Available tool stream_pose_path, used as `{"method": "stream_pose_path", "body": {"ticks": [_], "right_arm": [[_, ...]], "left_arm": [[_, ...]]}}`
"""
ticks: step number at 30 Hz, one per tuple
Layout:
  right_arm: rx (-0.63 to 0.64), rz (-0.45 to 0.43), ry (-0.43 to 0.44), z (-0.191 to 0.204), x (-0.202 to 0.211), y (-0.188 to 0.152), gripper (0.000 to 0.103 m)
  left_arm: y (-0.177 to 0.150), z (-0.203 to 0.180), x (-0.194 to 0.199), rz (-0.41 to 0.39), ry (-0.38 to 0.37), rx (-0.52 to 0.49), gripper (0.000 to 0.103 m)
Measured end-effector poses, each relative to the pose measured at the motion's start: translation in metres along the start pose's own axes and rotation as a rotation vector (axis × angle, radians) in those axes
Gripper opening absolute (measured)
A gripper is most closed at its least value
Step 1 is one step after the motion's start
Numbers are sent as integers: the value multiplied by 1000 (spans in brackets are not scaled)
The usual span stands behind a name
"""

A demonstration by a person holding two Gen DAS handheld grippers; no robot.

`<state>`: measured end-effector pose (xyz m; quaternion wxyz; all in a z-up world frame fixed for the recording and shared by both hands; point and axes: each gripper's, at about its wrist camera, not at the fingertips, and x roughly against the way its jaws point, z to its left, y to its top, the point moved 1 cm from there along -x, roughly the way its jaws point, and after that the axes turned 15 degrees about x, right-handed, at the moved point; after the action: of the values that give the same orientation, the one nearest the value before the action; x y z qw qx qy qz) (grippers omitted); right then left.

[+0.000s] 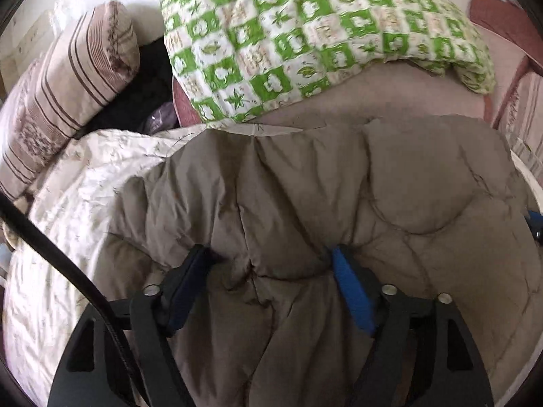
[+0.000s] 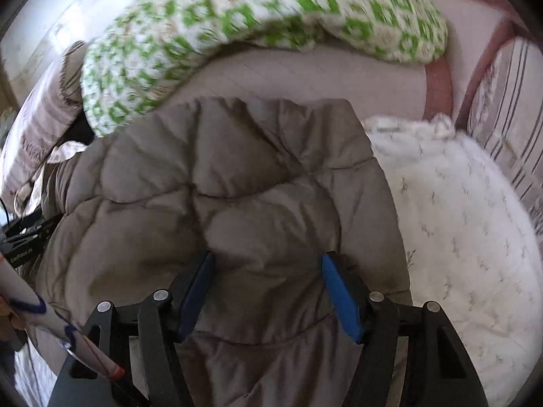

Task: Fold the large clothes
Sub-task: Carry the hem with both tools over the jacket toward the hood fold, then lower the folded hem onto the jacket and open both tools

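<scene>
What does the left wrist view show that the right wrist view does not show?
Only the left wrist view: a black cable and dark clothes beside the striped pillow. Only the right wrist view: a white sleeve with blue lines, and the left gripper's body. Both: the brown quilted jacket on the white bedding, and the green checked blanket.

A large quilted jacket (image 1: 305, 203) of grey-brown, puffy fabric fills the centre and lower half of the left wrist view. Stitched seams divide it into soft padded panels, and it is creased and bunched near the bottom of the frame. It lies folded over itself on a white bed cover, its upper edge rounded. In the right wrist view the same jacket (image 2: 237, 196) occupies the centre and lower left.
</scene>
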<state>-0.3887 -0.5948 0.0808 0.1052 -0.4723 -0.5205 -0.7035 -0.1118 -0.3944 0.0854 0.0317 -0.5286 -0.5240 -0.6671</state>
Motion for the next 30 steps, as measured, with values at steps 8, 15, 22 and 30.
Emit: {"method": "stream_pose_path", "body": {"ticks": [8, 15, 22, 30], "right_arm": [[-51, 37, -32, -7, -33, 4, 70], [-118, -16, -23, 6, 25, -6, 70], [-130, -128, 40, 42, 103, -68, 55], [-98, -158, -11, 90, 105, -85, 50]], "left_arm": [[8, -6, -31, 14, 59, 4, 89], [-11, 19, 43, -24, 17, 73, 82], [-78, 58, 132, -99, 46, 82, 82], [-129, 99, 147, -139, 83, 200, 82]]}}
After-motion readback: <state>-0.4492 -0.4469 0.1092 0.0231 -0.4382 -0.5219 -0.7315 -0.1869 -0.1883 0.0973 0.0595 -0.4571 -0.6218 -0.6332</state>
